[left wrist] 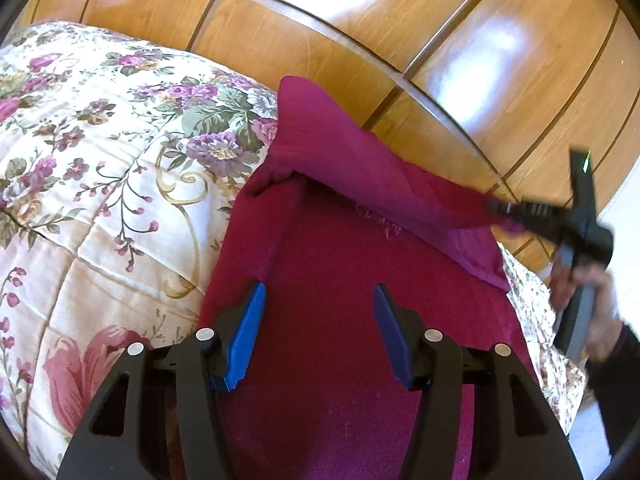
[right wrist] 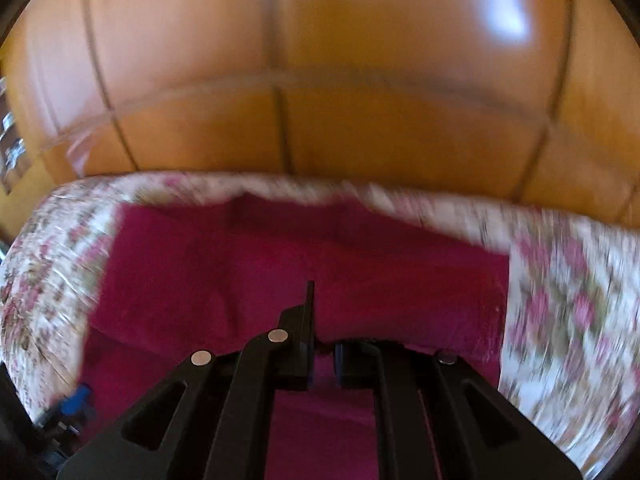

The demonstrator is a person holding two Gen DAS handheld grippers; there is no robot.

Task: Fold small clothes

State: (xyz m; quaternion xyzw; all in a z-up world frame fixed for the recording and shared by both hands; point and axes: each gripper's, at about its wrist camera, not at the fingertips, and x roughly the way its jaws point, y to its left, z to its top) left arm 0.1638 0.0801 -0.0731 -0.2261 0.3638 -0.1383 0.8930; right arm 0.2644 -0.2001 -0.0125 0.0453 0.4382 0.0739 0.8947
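A magenta garment (left wrist: 340,272) lies on a floral bedspread (left wrist: 100,160). My left gripper (left wrist: 319,292) hovers over its near part, its blue pads (left wrist: 248,332) standing apart with nothing pinched between them. A flap of the garment (left wrist: 360,160) is lifted and stretched to the right, where my right gripper (left wrist: 498,208) is shut on its end. In the blurred right wrist view the right gripper (right wrist: 322,344) is shut, with magenta cloth (right wrist: 280,272) draped over its right finger and spread out below.
Glossy wooden panels (left wrist: 400,40) rise behind the bed. A hand (left wrist: 588,300) in a dark sleeve holds the right gripper's handle at the bed's right edge. The bedspread (right wrist: 568,312) surrounds the garment on both sides.
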